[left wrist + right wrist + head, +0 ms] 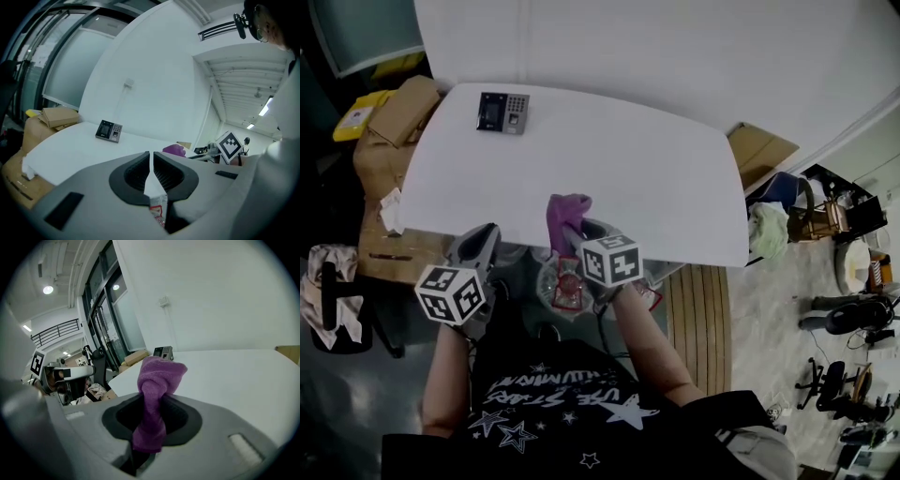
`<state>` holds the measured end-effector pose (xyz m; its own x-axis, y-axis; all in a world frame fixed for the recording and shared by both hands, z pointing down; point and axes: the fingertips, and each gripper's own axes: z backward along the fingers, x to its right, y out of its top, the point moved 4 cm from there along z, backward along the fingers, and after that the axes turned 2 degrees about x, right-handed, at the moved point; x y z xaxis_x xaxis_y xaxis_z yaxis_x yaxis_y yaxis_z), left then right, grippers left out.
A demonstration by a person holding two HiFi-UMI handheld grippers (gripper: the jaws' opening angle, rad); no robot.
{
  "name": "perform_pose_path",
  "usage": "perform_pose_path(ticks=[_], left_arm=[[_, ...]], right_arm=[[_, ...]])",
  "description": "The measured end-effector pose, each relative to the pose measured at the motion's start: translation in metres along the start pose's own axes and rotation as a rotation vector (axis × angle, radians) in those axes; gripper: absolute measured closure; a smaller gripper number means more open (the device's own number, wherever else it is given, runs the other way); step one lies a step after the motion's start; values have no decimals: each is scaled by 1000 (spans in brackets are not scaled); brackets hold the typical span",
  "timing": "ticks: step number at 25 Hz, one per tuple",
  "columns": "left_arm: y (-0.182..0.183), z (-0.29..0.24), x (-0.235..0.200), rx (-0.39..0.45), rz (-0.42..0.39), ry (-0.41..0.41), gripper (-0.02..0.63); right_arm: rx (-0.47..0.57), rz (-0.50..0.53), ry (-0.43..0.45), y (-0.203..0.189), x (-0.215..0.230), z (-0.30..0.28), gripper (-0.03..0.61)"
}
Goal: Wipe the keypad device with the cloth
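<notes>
Right hand-held gripper (152,418): clenched on purple cloth (157,376), held over near edge of surface (628,173) | left hand-held gripper (151,171): closed, empty | keypad device (503,112): far-left corner, well apart, ahead-left of cloth; forward-left reach judged required.

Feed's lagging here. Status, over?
Left gripper shut, empty. Right gripper shut on cloth. Keypad far across table, nothing between.

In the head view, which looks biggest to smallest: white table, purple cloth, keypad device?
1. White table, by far.
2. Purple cloth and keypad device look alike; the cloth is nearer the camera, so unranked.
</notes>
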<state>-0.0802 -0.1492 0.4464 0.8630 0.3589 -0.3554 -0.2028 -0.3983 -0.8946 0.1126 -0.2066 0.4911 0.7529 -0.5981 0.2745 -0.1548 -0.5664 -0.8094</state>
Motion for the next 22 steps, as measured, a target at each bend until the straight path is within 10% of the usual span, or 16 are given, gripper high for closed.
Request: perform_pose_path(ticks=[22], left_arm=[[-29, 70, 9, 26, -14, 51, 583]], right_arm=[[-18, 11, 47, -38, -49, 22, 479]])
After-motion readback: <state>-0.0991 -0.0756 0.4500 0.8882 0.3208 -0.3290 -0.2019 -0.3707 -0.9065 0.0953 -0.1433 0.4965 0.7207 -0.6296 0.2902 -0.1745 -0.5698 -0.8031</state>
